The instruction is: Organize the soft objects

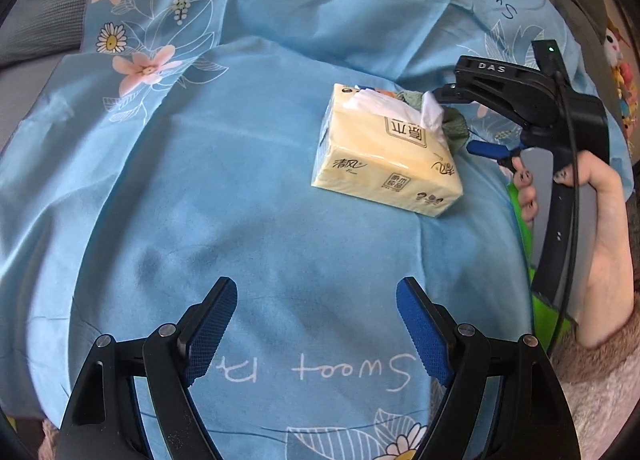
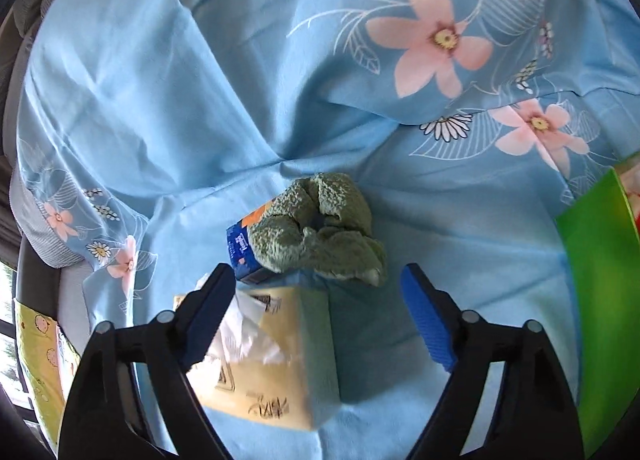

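Observation:
A yellow tissue pack with white tissue sticking out lies on the blue floral sheet. It also shows in the right wrist view, low and left between the fingers. Behind it lies a crumpled green towel on a small blue tissue packet. My left gripper is open and empty, hovering near the sheet, well in front of the pack. My right gripper is open and empty, just above the pack's far end; in the left wrist view the right gripper sits beside the pack's right end.
A bright green box stands at the right edge. Grey upholstery shows at the far left. A yellow patterned item lies at the lower left. The sheet is rumpled into folds at the back.

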### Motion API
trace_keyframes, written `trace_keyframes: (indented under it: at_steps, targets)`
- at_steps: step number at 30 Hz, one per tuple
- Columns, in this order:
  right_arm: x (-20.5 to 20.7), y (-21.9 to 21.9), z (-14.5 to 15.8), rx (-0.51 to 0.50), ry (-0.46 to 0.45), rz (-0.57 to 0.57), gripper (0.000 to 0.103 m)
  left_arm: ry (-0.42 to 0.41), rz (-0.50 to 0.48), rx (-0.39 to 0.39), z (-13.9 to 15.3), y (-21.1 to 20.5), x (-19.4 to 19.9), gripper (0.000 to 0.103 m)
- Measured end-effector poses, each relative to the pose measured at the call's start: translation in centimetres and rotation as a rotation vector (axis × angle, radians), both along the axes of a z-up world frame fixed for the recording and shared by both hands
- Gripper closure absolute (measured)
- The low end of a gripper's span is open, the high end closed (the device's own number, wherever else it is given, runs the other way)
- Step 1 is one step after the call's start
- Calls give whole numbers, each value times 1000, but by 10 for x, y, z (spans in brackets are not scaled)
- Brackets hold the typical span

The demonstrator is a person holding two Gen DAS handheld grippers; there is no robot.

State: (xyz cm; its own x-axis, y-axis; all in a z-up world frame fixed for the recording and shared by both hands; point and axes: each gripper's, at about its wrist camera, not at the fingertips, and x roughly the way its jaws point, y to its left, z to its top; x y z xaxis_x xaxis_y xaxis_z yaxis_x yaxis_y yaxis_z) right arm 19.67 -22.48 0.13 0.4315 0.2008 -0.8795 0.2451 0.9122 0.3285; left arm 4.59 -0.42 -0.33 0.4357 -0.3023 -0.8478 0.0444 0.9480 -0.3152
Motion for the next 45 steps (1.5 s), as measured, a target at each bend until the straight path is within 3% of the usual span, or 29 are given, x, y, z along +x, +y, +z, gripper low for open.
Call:
trace_keyframes:
  at_steps: [2,4,7,13,24,32,39,41,43,45]
  targets:
    - [5,1,-6,-23,15,0,33,6,-1,1,-2,1,0,21]
    - [10,2,-12,-29,30,6,60,10,5,0,-3,3,-1,21]
    - [12,1,-18,-28,36,-1,85,14,10,1,-4,7,-2,21]
    - [-4,-8,-2,-2,-35,-16,92,8,23,2,-1,12,-6,21]
    - [-104,7,75,-60,-217,138,92,-24,27,16,13,16,-25,21]
    - [-178,43,53,-90,-179,269,92,-38,55,6,17,32,-41,21]
    - [-204,70,7,-47,-48,347,89,-32,74,3,15,44,-50,21]
    - [-208,75,1,-21,-18,347,81,-28,77,4,15,46,-52,21]
    - [-212,74,3,-7,-6,332,46,-27,75,3,15,47,-54,21]
    - [-217,68,15,-12,-46,308,29,-36,68,-3,16,48,-56,21]
